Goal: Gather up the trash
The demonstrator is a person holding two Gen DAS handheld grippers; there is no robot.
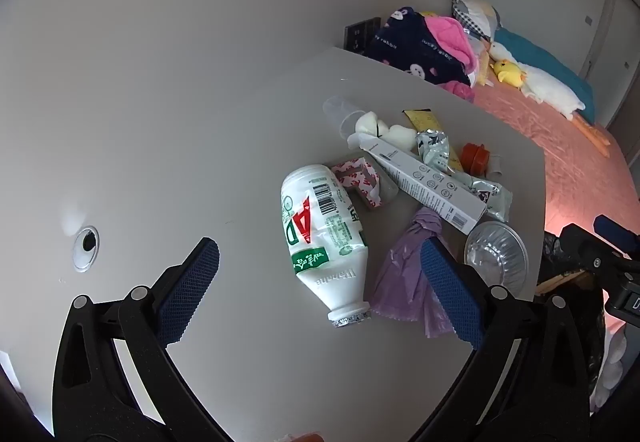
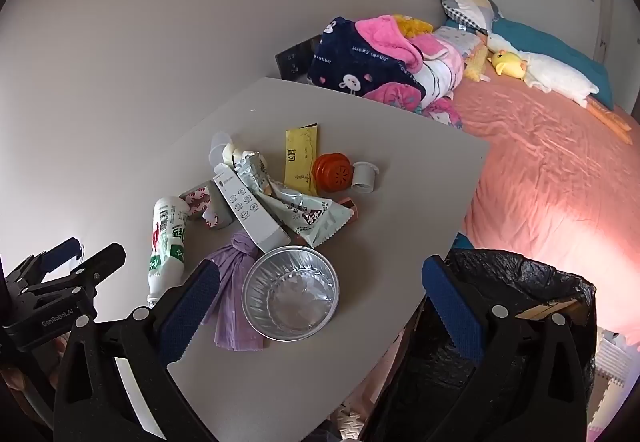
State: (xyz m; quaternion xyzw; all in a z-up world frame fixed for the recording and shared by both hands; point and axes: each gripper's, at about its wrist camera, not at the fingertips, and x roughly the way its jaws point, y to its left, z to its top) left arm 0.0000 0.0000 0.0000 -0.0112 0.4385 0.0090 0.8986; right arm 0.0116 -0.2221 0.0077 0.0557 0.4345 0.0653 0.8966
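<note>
Lying scattered across the pale grey desk (image 2: 400,202) is a cluster of trash. The white plastic drink bottle with a red and green label (image 1: 320,238) is resting on its side, its foil-capped mouth pointing toward the left wrist camera. Just beside it, the knotted lilac plastic bag (image 1: 404,278) is lying flat, touching the round silver foil bowl (image 2: 291,292), which is sitting upright near the desk's near edge. Behind these, the long white cardboard box with printed icons (image 2: 250,208) is leaning across the crumpled pale green foil snack wrapper (image 2: 304,208). The yellow paper sachet (image 2: 300,158), the orange ribbed plastic cap (image 2: 333,171) and the small white plastic cup (image 2: 364,176) are lying farther back, the cap sitting between sachet and cup. A clear plastic cup (image 1: 340,112) is lying on its side at the far end of the pile.

The left hand-held gripper (image 1: 320,282) is hovering over the bottle with its 2 blue-padded fingers spread wide apart, holding nothing. The right hand-held gripper (image 2: 320,306) is likewise standing wide apart and empty, its fingers framing the foil bowl in the right wrist view. The bin lined with a black plastic bag (image 2: 520,282) is standing just off the desk's right corner, beside the bed with the pink cover (image 2: 540,170).
</note>
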